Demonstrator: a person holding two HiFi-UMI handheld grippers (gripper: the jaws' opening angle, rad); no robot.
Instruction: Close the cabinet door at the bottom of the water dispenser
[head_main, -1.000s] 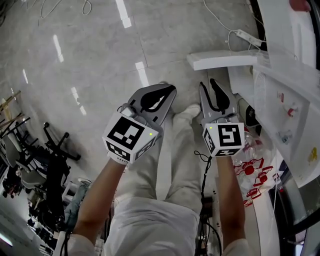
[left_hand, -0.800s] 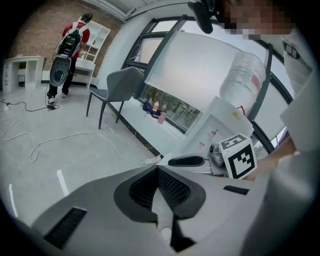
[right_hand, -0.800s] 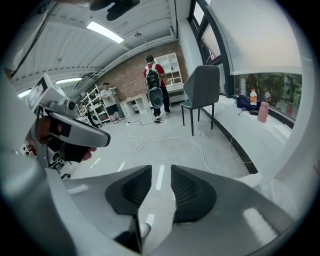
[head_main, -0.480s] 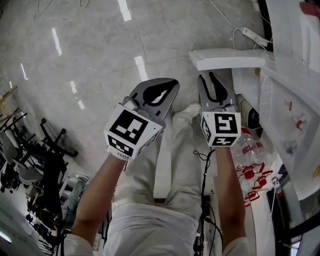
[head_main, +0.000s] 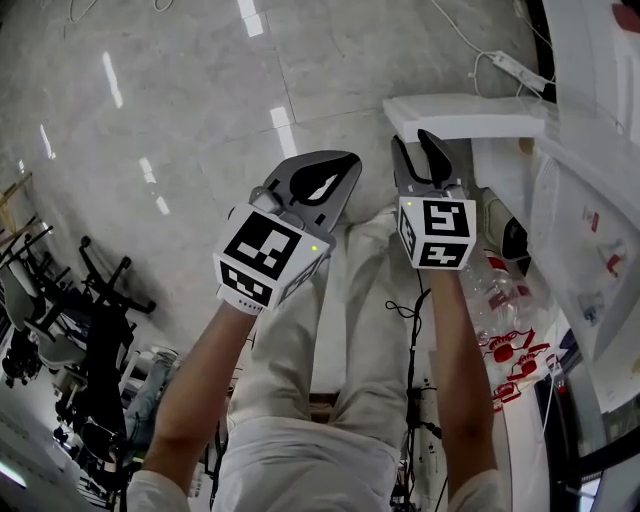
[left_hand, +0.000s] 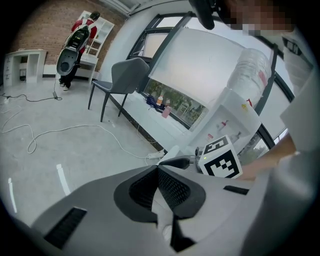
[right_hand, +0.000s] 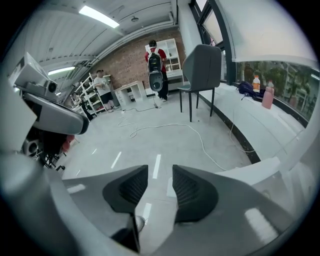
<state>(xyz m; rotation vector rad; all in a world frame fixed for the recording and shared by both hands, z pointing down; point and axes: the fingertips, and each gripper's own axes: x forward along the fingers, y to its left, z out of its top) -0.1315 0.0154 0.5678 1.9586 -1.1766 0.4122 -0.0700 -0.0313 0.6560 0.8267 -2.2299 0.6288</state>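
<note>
Lowered, our empty right gripper has just been spreading to push the cabinet door ahead; our left gripper sits pressed together.

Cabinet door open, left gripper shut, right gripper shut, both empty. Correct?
Not quite: the right gripper is open. Its jaws have just been opening and nothing is between them, as the right gripper view shows. The left gripper is shut and empty, and the cabinet door is open.

Grey tongs, seemingly white trousers
</note>
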